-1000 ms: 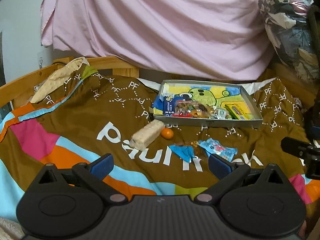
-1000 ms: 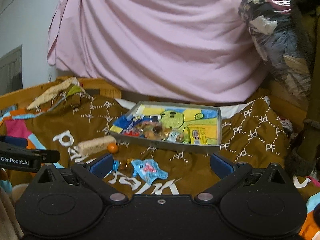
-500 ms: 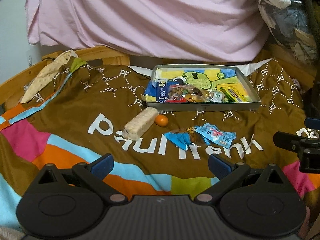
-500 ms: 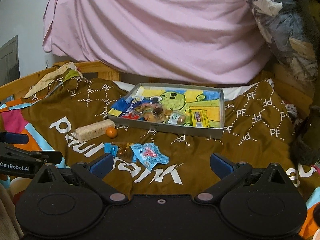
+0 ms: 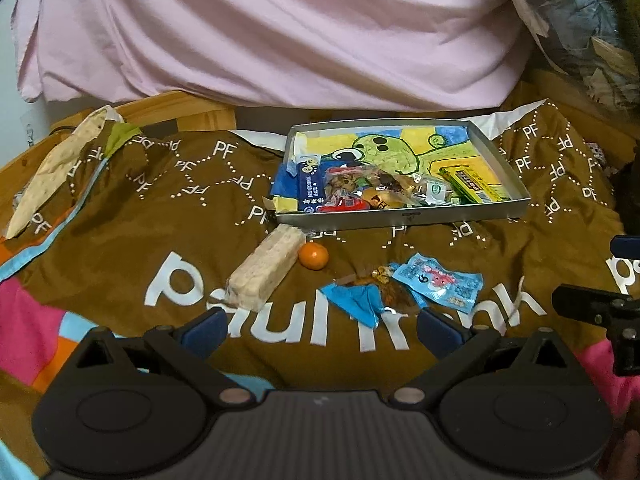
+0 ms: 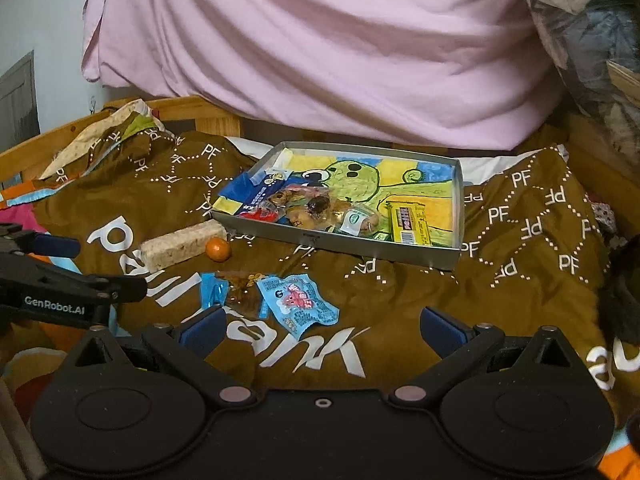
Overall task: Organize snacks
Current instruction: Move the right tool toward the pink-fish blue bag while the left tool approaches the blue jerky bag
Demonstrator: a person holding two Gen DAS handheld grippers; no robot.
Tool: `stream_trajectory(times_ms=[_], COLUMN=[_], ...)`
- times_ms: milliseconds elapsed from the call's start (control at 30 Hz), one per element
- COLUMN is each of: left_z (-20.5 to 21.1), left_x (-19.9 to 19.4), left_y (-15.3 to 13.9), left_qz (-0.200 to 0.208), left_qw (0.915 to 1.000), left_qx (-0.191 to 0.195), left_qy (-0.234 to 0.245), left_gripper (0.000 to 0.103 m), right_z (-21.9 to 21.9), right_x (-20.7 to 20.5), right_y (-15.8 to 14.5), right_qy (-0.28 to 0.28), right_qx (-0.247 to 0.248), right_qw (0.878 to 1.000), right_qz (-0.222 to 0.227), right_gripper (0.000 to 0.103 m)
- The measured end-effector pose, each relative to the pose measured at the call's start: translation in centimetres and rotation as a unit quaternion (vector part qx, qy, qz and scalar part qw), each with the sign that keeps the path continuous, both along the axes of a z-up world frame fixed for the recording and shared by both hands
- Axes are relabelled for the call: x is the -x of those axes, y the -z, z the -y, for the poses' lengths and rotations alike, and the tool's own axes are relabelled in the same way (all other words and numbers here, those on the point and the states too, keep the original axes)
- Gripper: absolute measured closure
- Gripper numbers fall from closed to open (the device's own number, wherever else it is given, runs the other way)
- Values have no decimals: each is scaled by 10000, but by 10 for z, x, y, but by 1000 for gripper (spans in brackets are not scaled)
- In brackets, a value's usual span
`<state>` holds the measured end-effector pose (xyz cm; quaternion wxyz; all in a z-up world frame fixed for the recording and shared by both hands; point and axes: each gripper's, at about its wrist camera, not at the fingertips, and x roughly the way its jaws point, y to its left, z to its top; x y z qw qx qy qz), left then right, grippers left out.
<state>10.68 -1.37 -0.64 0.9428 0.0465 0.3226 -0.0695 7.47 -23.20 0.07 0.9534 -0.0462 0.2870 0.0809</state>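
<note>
On the brown blanket [image 5: 120, 216], just before the metal tray [image 5: 400, 216], a pale snack bar [image 5: 264, 268] lies with its long axis slanting from near-left up to the tray's corner, an orange ball [image 5: 313, 256] touching its far end. Both the left gripper [image 5: 320, 326] and right gripper [image 6: 320, 326] hover low, level, jaws wide apart, empty

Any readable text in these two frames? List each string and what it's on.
"paul frank": large white letters on the brown blanket.
"PF": repeated white monogram on the same blanket.
"GenRobot.AI": on the left gripper body, seen from the right wrist view.
Print on the blue stick packet, yellow bar wrapper and light-blue pouch: too small or blurred to read.
</note>
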Motion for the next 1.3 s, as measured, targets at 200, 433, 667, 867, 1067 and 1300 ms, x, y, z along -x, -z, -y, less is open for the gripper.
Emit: stream_trajectory(times_ms=[200, 433, 667, 867, 1067, 1300], left_z=[0, -4, -8, -7, -5, -2], left_x=[-21, -45, -59, -66, -73, -82], left_y=[9, 19, 28, 32, 38, 46], left_qz=[-43, -194, -292, -318, -351, -423], left_qw=[9999, 9997, 9994, 9994, 9993, 9991], left_qx=[98, 161, 190, 157, 105, 76], left_qy=[37, 36, -72, -60, -27, 67], left_gripper=[0, 0, 0, 0, 0, 0], right_z=[2, 5, 8, 10, 16, 9], right_x=[-20, -44, -63, -75, -93, -112], right_y=[5, 10, 14, 17, 26, 45], right_qy=[-23, -69, -189, -338, -471, -1006], right_qx=[1, -39, -91, -124, -177, 70], right_qw=[9999, 9997, 9994, 9989, 9976, 9914], right_qz=[-99, -216, -264, -294, -474, -834], right_gripper=[1, 1, 1, 1, 1, 1])
